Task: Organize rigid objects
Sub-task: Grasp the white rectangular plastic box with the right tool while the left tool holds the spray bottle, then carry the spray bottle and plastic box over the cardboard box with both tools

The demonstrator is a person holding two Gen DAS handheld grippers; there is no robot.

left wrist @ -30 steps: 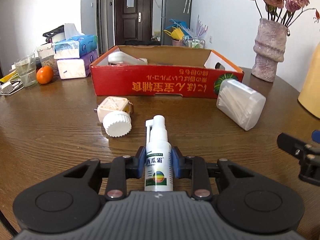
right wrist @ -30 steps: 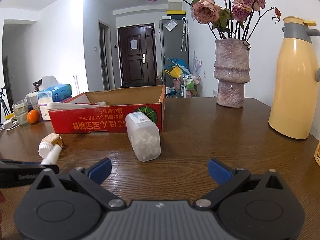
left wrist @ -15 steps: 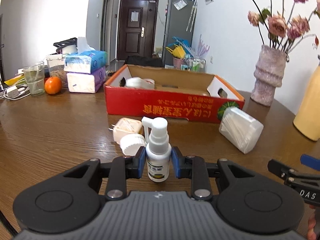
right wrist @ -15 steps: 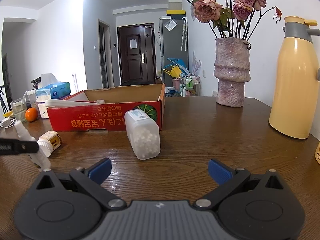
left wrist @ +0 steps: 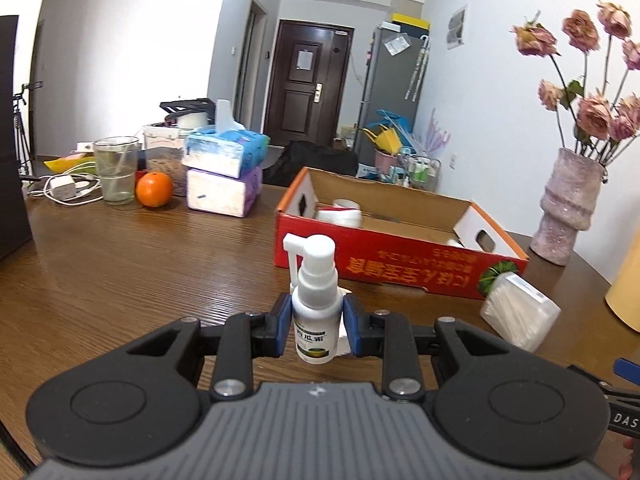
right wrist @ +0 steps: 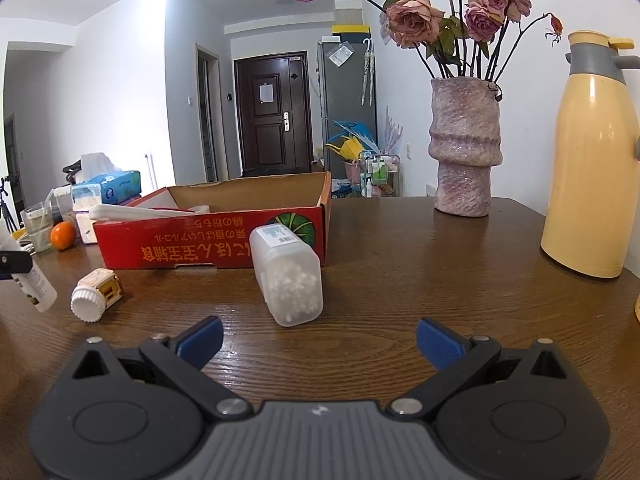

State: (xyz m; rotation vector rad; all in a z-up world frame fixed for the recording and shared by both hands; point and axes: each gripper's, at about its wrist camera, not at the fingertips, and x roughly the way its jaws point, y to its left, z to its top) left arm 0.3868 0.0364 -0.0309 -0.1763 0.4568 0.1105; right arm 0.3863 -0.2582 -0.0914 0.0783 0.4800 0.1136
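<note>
My left gripper (left wrist: 314,326) is shut on a small white spray bottle (left wrist: 314,308), which it holds upright above the wooden table; the same bottle (right wrist: 30,280) shows at the left edge of the right wrist view. Ahead and to the right lies the red cardboard box (left wrist: 384,260), open on top, with white items inside. A clear cotton-swab container (right wrist: 286,276) lies on its side in front of the box (right wrist: 208,244). A small cream bottle with a white cap (right wrist: 96,292) lies left of it. My right gripper (right wrist: 318,338) is open over bare table, just short of the swab container.
A pink vase of dried roses (right wrist: 464,156) and a yellow thermos (right wrist: 590,168) stand at the right. At the far left are tissue packs (left wrist: 224,172), an orange (left wrist: 154,189), a glass (left wrist: 115,170) and a charger with cable (left wrist: 62,190).
My left gripper has lifted the spray bottle off the table and swung left, so the box now sits to the right. The right gripper has stayed where it was.
</note>
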